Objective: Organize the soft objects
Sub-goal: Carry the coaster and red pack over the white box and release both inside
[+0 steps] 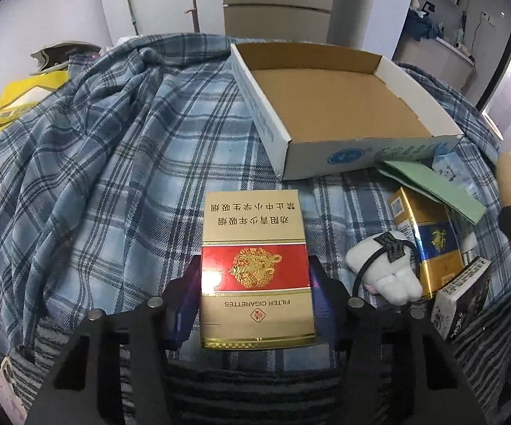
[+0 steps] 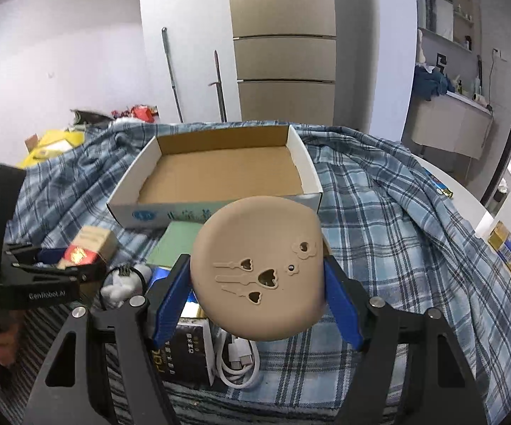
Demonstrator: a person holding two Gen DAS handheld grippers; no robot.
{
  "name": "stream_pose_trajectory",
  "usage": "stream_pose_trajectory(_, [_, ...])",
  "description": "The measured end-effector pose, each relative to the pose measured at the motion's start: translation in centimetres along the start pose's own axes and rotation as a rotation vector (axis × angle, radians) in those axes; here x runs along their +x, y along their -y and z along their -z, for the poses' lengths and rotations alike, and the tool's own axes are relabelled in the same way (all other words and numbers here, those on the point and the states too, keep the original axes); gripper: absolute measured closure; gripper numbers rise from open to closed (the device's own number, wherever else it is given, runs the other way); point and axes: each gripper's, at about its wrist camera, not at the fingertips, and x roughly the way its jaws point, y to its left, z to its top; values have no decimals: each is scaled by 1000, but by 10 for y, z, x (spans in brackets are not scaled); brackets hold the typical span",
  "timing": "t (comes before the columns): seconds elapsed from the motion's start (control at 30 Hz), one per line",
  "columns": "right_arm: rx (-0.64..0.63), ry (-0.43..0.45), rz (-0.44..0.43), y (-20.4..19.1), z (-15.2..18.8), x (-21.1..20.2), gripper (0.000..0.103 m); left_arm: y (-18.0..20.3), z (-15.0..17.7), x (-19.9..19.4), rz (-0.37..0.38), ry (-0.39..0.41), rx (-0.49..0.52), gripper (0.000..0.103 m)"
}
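Observation:
My left gripper (image 1: 253,276) is shut on a gold and red cigarette pack (image 1: 253,269), held above the plaid cloth (image 1: 96,177); it also shows in the right wrist view (image 2: 82,253). My right gripper (image 2: 257,283) is shut on a tan rounded soft case with flower cut-outs (image 2: 259,269), held in front of the open cardboard box (image 2: 220,177). The box (image 1: 340,106) is empty. A white plush toy with a black hair tie (image 1: 383,269) lies by a blue and gold pack (image 1: 429,241).
A green card (image 1: 432,186), a black and white small box (image 1: 462,297), a white cable (image 2: 237,357) and a black carton (image 2: 184,350) lie near the front. Another gold pack (image 2: 506,253) sits at the right table edge. Yellow bags (image 1: 11,106) lie far left.

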Motion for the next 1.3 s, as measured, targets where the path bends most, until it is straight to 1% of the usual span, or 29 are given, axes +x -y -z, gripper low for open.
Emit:
stream_pose_trajectory(0.1, [-10,-3,3,-2,2,2,32,0,4,-11,5,50,14,45])
stream_pose_trajectory(0.2, [-6,3,-6,0,3,2,32,1,11,-35,-11,144,51,45])
stream_pose_trajectory(0.4, [-16,56,6,1,-1,-16,32,-1,23,-85,-1,278,87,45])
stream_pose_trajectory(0.43, [-18,66,7,1,-3,-21,32,0,24,-98,2,312,93,45])
stream_pose_trajectory(0.53, [-13,113,8,3,-11,-46,32,3,19,-126,27,389,100,45])
stream_pose_trajectory(0.6, [-3,160,7,5,-21,-67,32,8,13,-147,35,455,115,45])
stream_pose_trajectory(0.63, [-1,188,12,6,-28,-78,32,11,9,-161,43,505,118,45])
stream_pose_trajectory(0.73, [4,287,34,7,-53,-112,32,20,-9,-192,59,611,109,45])
stream_pose_trajectory(0.83, [9,382,44,3,-82,-140,32,27,-23,-217,91,702,101,45])
stream_pose_trajectory(0.9, [15,448,56,-1,-98,-155,32,30,-34,-228,93,757,89,45])
stream_pose_trajectory(0.97, [8,481,59,-6,-113,-162,32,34,-44,-235,107,801,83,45])
stream_pose_trajectory(1.1, [49,523,44,-6,-131,-159,32,41,-58,-241,120,849,83,45])
stream_pose_trajectory(1.17, [63,545,44,-5,-139,-155,32,43,-66,-242,127,887,74,45])
stream_pose_trajectory(1.27, [73,597,90,-7,-147,-153,32,45,-71,-241,146,940,74,45])
stream_pose_trajectory(1.3, [79,613,85,-8,-149,-153,32,45,-70,-239,154,949,74,45])
